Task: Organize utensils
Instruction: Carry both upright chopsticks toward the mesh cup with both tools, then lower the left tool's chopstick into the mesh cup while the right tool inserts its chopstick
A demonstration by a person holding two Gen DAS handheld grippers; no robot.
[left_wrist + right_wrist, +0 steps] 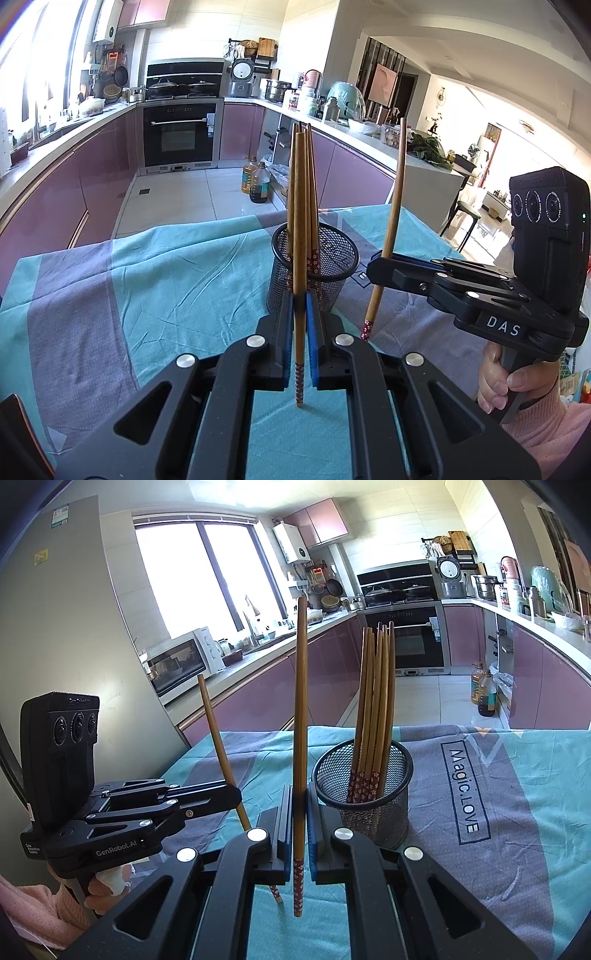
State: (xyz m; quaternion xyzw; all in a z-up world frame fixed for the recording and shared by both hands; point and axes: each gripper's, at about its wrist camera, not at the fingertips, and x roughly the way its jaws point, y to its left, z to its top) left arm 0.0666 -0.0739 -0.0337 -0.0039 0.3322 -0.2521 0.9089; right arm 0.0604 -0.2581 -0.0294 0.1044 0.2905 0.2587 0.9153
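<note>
A black mesh cup (314, 266) stands on the cloth-covered table and holds several wooden chopsticks (373, 709) upright. My left gripper (300, 314) is shut on one wooden chopstick (300, 221), held upright just in front of the cup. My right gripper (300, 812) is shut on another chopstick (300, 709), also upright, left of the cup (364, 790) in its view. Each gripper shows in the other's view: the right one (380, 266) with its chopstick (395, 195), the left one (232, 797) with its chopstick (218, 738).
A teal and grey cloth (147, 280) printed "Magic.LOVE" (465, 790) covers the table. Behind are pink kitchen cabinets (92, 177), an oven (179, 133) and oil bottles (255, 181) on the floor.
</note>
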